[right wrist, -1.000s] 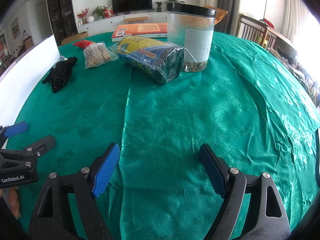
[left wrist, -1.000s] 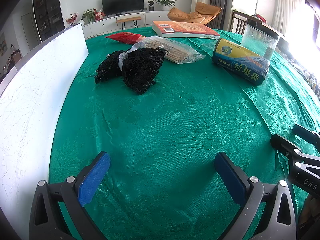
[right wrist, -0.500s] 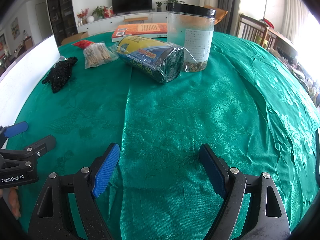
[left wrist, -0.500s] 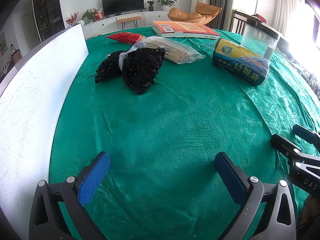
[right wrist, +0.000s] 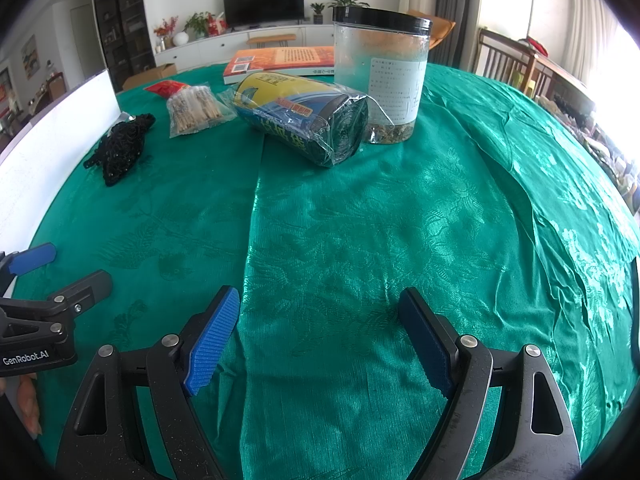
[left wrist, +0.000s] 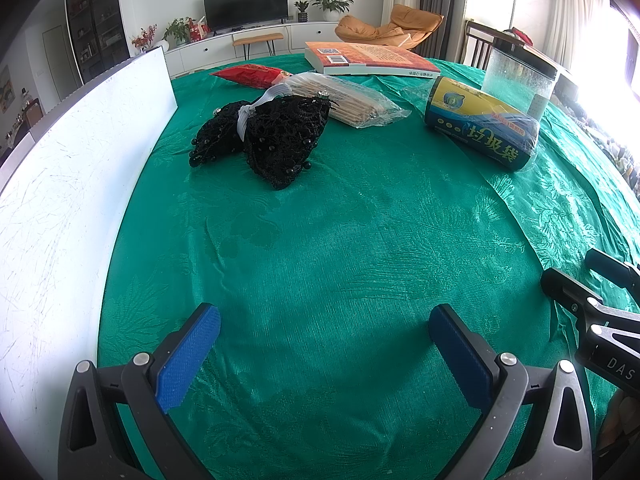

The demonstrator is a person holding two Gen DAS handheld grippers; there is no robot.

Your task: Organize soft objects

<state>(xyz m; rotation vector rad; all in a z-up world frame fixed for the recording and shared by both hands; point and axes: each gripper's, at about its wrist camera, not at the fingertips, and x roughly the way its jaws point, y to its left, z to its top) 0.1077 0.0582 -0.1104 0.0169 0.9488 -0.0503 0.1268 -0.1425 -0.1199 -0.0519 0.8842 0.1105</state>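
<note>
A black beaded lace bundle [left wrist: 272, 138] with a white band lies on the green tablecloth [left wrist: 340, 240], far ahead of my left gripper [left wrist: 324, 344]. It also shows in the right wrist view [right wrist: 120, 148] at the far left. Both grippers are open and empty, low over the cloth near the front edge. My right gripper [right wrist: 320, 336] sits to the right of the left one, whose fingertips [right wrist: 32, 260] show in its view. The right gripper's fingers [left wrist: 576, 292] show at the right edge of the left wrist view.
A white board [left wrist: 72, 184] stands along the left side. At the back lie a red packet [left wrist: 252, 75], a bag of sticks [left wrist: 348, 102], a book [left wrist: 368, 58], a roll of bin bags [right wrist: 304, 118] and a clear jar [right wrist: 380, 76].
</note>
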